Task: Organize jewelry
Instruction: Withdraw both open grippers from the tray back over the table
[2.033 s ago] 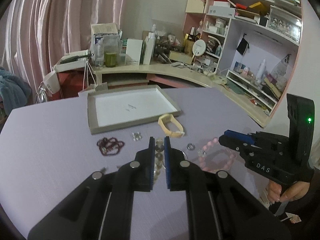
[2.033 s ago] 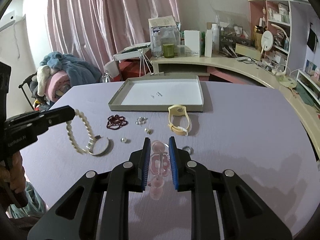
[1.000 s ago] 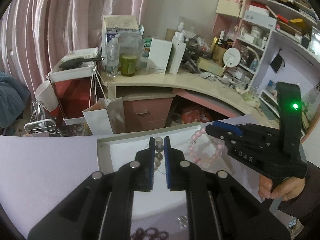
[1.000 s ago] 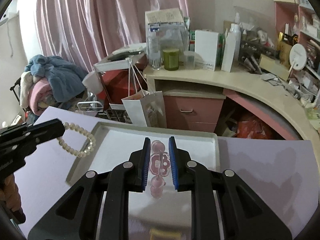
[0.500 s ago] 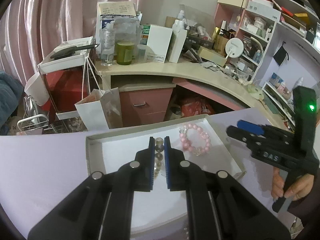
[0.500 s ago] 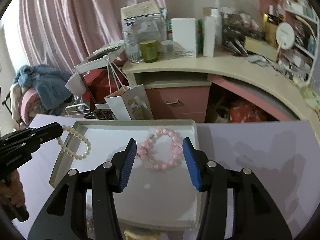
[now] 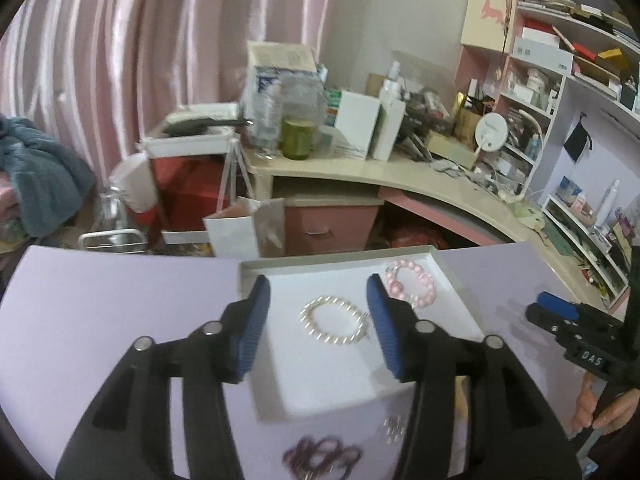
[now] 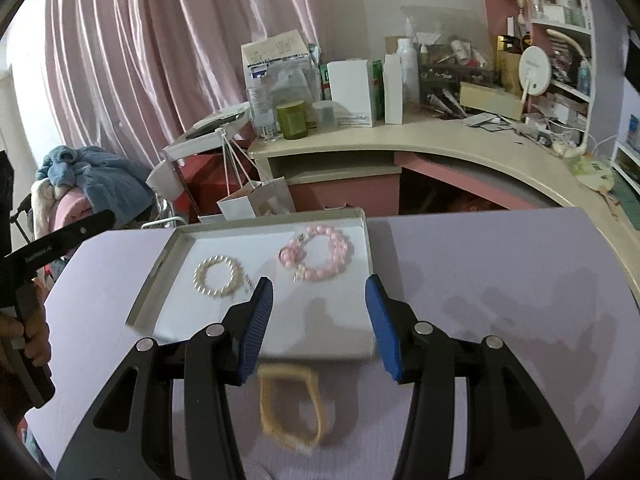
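Releasing step: both bracelets lie in the tray (image 8: 170, 258); lift each tool straight away without dragging beads.
Left gripper (image 7: 318, 316): jaws opening, empty; pearl bracelet (image 7: 334, 322) below, between the fingers.
Right gripper (image 8: 320, 312): jaws apart, empty; pink bracelet (image 8: 318, 256) just beyond the fingertips.
Yellow band (image 8: 290, 410): outside the tray, under the right fingers.
Dark beads (image 7: 320, 458): outside, beneath the left fingers.

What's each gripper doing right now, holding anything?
Left gripper: opening, empty; pearl bracelet lies loose in the tray.
Right gripper: open, empty; pink bracelet lies in the tray.
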Tool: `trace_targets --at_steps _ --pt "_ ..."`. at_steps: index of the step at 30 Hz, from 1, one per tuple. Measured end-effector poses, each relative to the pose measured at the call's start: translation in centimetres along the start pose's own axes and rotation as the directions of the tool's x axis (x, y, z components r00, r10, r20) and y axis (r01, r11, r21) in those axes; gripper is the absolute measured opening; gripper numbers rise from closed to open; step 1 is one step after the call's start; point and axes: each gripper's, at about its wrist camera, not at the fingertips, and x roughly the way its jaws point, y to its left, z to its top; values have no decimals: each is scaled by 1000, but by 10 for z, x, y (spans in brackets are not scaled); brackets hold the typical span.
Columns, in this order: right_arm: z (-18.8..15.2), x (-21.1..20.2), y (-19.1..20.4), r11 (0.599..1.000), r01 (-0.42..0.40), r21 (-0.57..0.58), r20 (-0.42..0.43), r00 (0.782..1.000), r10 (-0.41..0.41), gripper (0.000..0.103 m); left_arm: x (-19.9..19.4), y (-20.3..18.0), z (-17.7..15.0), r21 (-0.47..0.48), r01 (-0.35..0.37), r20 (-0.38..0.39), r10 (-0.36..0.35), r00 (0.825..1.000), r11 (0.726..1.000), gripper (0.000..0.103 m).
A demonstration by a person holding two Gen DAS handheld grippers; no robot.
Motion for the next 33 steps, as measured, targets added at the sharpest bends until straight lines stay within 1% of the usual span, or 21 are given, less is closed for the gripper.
trace_targets --at_steps 2,4,8,13,16,19,20,24,27,33 --pt "-11 -14 3 1000 1 -3 9 1000 -1 50 -19 2 -13 -1 -21 20 21 1000 1000 62" --pt "-21 -24 5 1000 -7 0 15 1000 7 50 -38 3 -28 1 -42 39 42 998 999 65" --pt "-47 -39 14 1000 -13 -3 15 1000 13 52 -71 0 -61 19 -82 67 81 994 996 76" --pt "-80 -51 20 1000 -19 8 -2 1000 19 54 -100 -3 -103 22 -89 67 88 994 996 86" --pt "-97 -57 23 1000 -25 19 -8 1000 25 57 -110 0 -127 -9 -83 53 84 995 996 91" --pt "-113 -60 32 999 -35 0 -17 999 35 61 -116 3 -146 -45 -79 39 80 996 996 93" --pt "-117 -61 36 999 -38 -12 -20 999 38 64 -119 4 -152 -49 -81 39 83 996 995 95" --pt "-126 -61 51 996 -51 -69 -28 998 49 73 -127 1 -169 -41 -102 39 104 994 994 96" --pt "-130 -61 57 994 -55 -93 -35 998 52 77 -130 0 -175 -46 -100 39 102 994 994 97" --pt "-138 -57 55 995 -60 -82 -63 997 55 78 -132 -3 -180 -46 -99 44 101 994 994 98"
